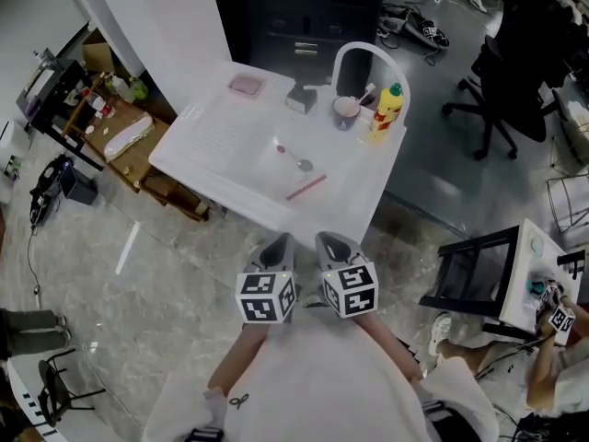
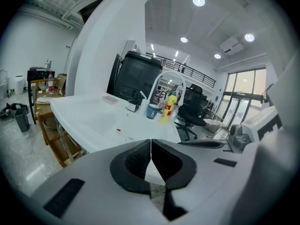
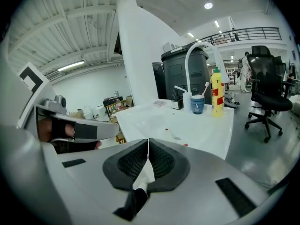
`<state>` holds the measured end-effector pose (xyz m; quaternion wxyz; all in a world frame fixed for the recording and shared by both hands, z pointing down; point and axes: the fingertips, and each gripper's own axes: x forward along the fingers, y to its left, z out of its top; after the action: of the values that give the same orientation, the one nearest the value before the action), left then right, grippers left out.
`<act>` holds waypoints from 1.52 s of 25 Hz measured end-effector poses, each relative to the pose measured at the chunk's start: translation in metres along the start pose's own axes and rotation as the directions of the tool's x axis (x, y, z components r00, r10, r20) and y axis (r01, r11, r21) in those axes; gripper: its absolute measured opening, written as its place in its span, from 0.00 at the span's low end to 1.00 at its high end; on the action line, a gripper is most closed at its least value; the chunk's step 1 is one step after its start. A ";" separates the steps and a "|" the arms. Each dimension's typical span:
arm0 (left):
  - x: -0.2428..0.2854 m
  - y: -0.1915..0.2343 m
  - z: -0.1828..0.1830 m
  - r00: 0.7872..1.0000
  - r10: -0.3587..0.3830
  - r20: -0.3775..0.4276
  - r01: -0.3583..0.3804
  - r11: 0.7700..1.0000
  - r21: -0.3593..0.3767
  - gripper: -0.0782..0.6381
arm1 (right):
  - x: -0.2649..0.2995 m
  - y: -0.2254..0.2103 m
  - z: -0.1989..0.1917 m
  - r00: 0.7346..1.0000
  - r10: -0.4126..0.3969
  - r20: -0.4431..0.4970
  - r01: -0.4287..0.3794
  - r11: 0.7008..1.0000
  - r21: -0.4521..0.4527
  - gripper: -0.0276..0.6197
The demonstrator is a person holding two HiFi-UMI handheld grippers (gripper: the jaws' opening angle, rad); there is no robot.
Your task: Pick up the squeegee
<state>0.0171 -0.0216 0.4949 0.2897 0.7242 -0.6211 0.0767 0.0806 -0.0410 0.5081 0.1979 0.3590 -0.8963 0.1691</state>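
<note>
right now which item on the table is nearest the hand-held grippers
The thin reddish stick at the table's front edge; cup and yellow bottle stand farther back.

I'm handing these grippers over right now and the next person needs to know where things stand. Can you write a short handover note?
Left gripper: shut, empty.
Right gripper: shut, empty.
Both are held side by side, just short of the near corner of the white countertop.
The slim red-edged tool, probably the squeegee, lies flat near that corner, untouched. A spoon-like item lies just beyond it.
Done: nothing picked up yet.
Left: reach in, open a gripper, close on the squeegee and lift.
</note>
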 end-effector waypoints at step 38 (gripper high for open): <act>0.115 0.131 0.083 0.984 -0.129 -0.126 0.135 0.990 0.042 0.15 | 0.169 -0.013 0.078 0.989 -0.131 -0.068 0.134 0.990 0.035 0.09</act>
<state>-0.1021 -0.1707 0.5235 0.3135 0.7648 -0.5505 0.1172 -0.0406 -0.1825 0.5237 0.2308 0.4158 -0.8600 0.1851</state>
